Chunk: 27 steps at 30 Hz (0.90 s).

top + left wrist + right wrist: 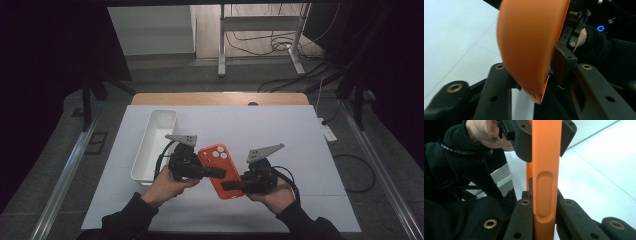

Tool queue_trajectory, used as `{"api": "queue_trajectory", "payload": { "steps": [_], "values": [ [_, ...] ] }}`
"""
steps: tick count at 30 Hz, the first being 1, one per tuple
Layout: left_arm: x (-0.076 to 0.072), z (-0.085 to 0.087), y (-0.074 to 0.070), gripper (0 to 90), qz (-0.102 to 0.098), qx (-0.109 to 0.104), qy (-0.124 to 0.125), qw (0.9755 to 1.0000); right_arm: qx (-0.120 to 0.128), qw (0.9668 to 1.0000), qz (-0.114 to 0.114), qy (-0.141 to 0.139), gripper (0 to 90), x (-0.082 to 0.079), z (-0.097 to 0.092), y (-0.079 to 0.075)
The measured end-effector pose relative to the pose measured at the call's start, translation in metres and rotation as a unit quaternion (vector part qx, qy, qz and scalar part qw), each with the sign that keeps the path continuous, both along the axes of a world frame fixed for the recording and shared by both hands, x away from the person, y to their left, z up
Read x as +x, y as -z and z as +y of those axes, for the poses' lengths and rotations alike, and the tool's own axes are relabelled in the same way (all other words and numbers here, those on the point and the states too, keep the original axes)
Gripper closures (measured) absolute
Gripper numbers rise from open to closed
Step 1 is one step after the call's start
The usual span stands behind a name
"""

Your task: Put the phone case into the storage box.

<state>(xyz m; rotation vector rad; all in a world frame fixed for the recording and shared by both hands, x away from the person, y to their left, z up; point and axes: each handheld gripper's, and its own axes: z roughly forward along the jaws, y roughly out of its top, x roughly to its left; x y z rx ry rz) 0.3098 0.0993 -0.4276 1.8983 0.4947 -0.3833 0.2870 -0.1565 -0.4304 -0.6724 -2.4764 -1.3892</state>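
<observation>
Right tongs (227, 186) clamped shut, left tongs (220, 173) parted, tips facing inward

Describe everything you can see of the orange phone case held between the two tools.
The orange phone case looks like matte, slightly soft plastic or silicone, with three round camera openings near its far end and a raised oblong side button. It is held off the white table, right of the white bin. The right tool clamps one edge; the left tool stands around the other side, its grip loosened.
</observation>
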Motion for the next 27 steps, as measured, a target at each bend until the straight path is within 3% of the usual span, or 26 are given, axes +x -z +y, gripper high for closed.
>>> {"api": "queue_trajectory", "payload": {
  "steps": [7, 14, 18, 24, 27],
  "values": [
    [-0.004, 0.001, -0.006, 43.6, -0.034, 0.042, -0.045, 0.9975, -0.012, 0.9992, -0.031, 0.023, 85.8, -0.001, -0.003, -0.002],
    [-0.003, 0.004, -0.009, 27.8, -0.04, 0.061, -0.076, 0.9945, -0.023, 0.9972, -0.052, 0.048, 85.7, 0.0, -0.007, -0.002],
    [-0.004, 0.006, -0.011, 21.1, -0.049, 0.075, -0.097, 0.9913, -0.024, 0.9966, -0.054, 0.057, 85.7, 0.001, -0.01, -0.002],
    [-0.005, 0.009, -0.014, 6.9, -0.065, 0.103, -0.133, 0.9836, -0.03, 0.9948, -0.063, 0.074, 85.7, 0.003, -0.013, -0.002],
    [-0.005, 0.011, -0.015, 2.4, -0.067, 0.111, -0.144, 0.981, -0.031, 0.9936, -0.07, 0.083, 85.6, 0.004, -0.015, -0.002]
  ]
}}
